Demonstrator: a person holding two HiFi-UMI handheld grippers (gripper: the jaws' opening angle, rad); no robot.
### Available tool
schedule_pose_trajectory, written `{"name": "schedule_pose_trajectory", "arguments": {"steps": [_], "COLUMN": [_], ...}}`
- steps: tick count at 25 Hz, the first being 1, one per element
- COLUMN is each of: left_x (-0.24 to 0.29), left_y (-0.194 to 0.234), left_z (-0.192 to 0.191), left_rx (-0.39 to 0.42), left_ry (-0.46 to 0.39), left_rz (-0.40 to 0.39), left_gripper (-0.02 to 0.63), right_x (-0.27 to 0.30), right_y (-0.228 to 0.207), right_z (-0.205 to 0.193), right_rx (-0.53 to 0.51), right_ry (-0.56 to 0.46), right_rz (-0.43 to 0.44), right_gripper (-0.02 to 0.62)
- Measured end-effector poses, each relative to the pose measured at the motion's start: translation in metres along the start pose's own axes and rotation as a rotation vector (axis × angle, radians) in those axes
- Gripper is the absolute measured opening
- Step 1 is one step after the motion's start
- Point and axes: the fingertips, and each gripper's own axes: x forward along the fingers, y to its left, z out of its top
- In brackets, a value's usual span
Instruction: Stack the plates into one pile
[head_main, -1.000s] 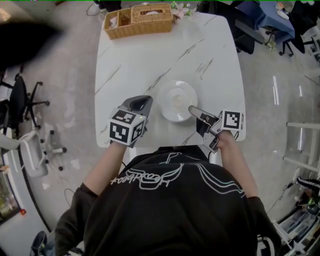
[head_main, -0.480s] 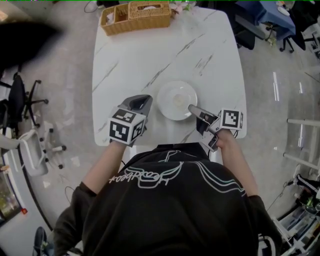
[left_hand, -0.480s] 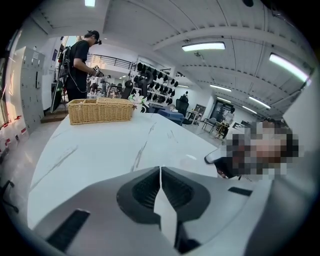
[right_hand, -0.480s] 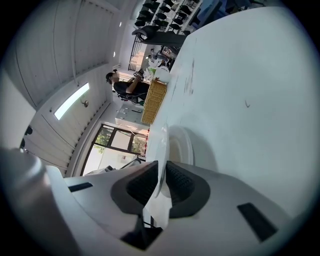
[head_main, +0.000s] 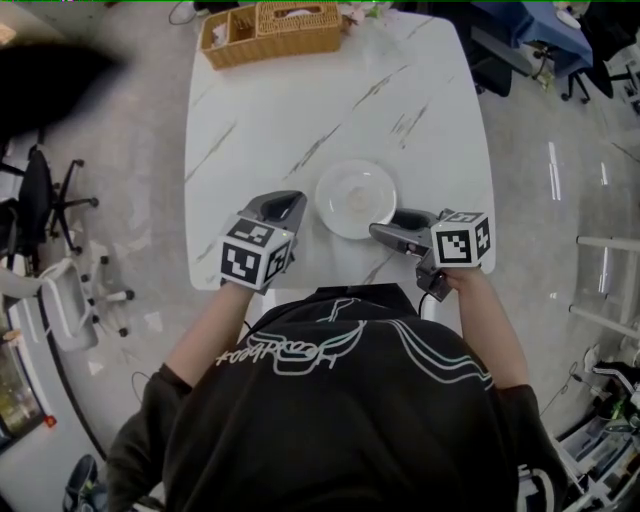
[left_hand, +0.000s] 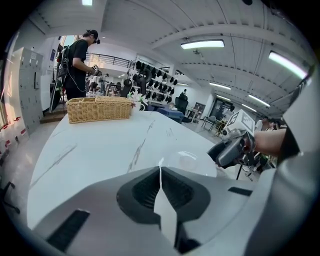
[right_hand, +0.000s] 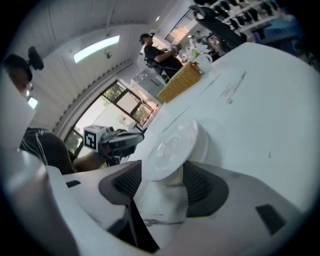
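Clearly the right gripper (right_hand: 162, 171) stands wide, its jaws having just been opening, and the near rim of the pile of plates (right_hand: 172, 142) sits in the gap between them with neither pad pressing on it. Seen from the head view, this gripper (head_main: 388, 224) meets the white pile (head_main: 355, 198) at the rim on the person's right. The left gripper (left_hand: 160, 172) has its jaws brought together with nothing between them. It (head_main: 285, 203) rests just beside the pile's left rim, not touching it. The plates lie on the white marble-patterned table (head_main: 300, 100), toward its near edge and between the two grippers. A wicker basket (head_main: 272, 32) stands well apart at the far end. In the left gripper view a person (left_hand: 77, 62) stands beyond that basket.
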Motion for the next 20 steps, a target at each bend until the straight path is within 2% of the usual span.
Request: {"name": "schedule_pose_trajectory", "arguments": {"steps": [8, 13, 17, 20], "left_x": [-0.014, -0.032, -0.054, -0.071], "left_y": [-0.006, -0.019, -0.037, -0.054], "left_z": [0.003, 0.005, 0.005, 0.005], "left_rx": [-0.019, -0.035, -0.055, -0.061], "left_ry": [-0.023, -0.047, -0.070, -0.089], "left_rz": [0.032, 0.066, 0.093, 0.106], "left_gripper": [0.031, 0.031, 0.030, 0.030], "right_x": [0.004, 0.007, 0.000, -0.010], "right_y": [0.001, -0.002, -0.007, -0.003], "right_z": [-0.018, -0.027, -0.031, -0.028], "right_rx": [-0.337, -0.547, -0.610, -0.587], "right_ry": [0.292, 0.463, 0.504, 0.470], "right_rz": [-0.133, -0.256, -0.342, -0.344], "right_gripper": [0.270, 0.273, 0.278, 0.278]}}
